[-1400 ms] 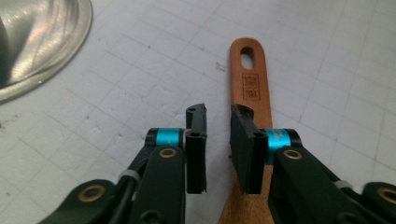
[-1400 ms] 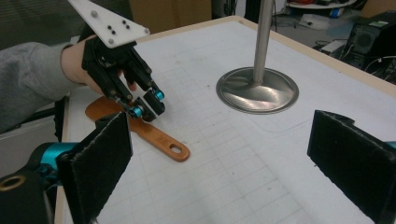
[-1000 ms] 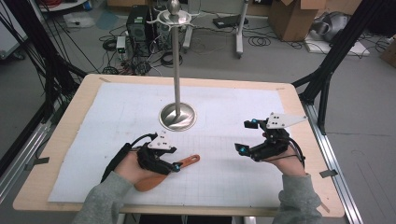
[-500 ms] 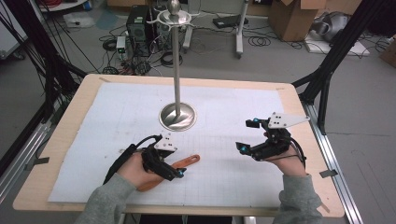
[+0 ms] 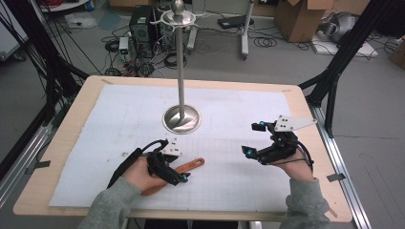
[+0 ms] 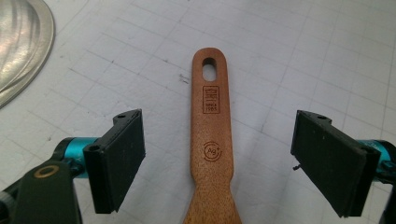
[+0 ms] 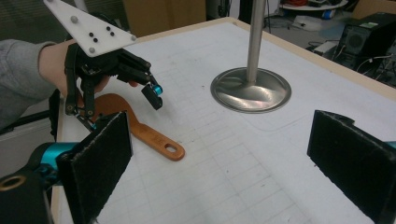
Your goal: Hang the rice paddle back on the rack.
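1. Two grippers work here: our left gripper (image 5: 177,168) stands with jaws wide apart, just opened, astride the wooden spatula (image 6: 211,140) without touching it; our right gripper (image 5: 254,139) hangs open and empty at the right.
2. One spatula lies flat on the white mat (image 5: 119,109), near the left front, handle hole toward the stand.
3. One metal stand (image 5: 180,71) rises mid-table, farther back.
4. We risk skidding the spatula if one pad touches first, or pinching the mat if we close too low.
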Motion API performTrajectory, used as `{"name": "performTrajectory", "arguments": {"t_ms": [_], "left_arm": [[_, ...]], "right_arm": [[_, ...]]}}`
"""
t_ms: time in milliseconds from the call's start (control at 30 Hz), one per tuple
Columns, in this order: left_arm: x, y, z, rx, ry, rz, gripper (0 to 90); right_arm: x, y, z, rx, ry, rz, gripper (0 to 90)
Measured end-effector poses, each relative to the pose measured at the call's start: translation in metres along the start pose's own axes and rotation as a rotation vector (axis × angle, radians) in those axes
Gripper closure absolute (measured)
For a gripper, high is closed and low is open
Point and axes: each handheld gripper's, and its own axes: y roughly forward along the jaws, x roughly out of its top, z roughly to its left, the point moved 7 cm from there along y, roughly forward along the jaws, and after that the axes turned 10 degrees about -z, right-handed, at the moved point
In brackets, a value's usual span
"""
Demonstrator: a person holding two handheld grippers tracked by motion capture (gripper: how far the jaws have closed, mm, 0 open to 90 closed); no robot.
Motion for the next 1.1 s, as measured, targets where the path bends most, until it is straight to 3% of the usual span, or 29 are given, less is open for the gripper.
{"name": "performTrajectory", "arguments": {"t_ms": [300, 1100], "left_arm": [[-0.003, 0.005, 0.003, 0.009, 0.005, 0.046, 21.5], [-0.006, 0.014, 0.004, 0.013, 0.011, 0.094, 28.9]], "right_arm": [[-0.002, -0.006, 0.0, -0.013, -0.005, 0.002, 5.2], [-0.005, -0.01, 0.001, -0.024, 0.003, 0.012, 5.3]]}}
